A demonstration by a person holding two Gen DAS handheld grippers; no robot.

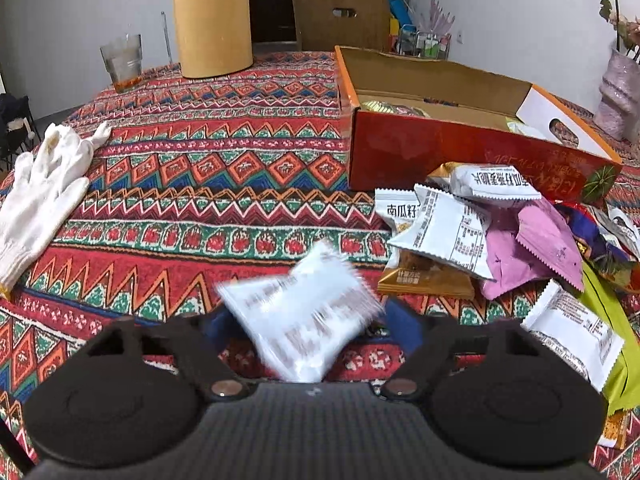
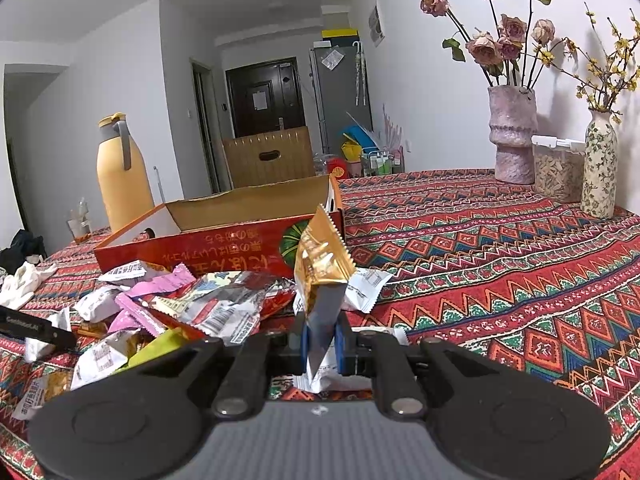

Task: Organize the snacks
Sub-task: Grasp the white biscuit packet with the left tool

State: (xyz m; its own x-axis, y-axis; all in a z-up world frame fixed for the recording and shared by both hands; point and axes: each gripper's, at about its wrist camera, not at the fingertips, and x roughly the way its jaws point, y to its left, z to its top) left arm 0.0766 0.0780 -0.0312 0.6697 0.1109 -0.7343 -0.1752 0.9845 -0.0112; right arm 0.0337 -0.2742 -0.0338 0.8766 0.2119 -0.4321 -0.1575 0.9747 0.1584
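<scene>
we see a blurred white printed snack packet (image 1: 304, 312) between the jaws of the left gripper (image 1: 310, 328), which stand apart and do not press on it. just right of it lies a heap of white, pink and gold snack packets (image 1: 480, 232), in front of the open red cardboard box (image 1: 460, 152) on the patterned surface (image 1: 208, 168). the right gripper (image 2: 322, 346) has its jaws clamped on an upright gold and white foil packet (image 2: 320, 264).
</scene>
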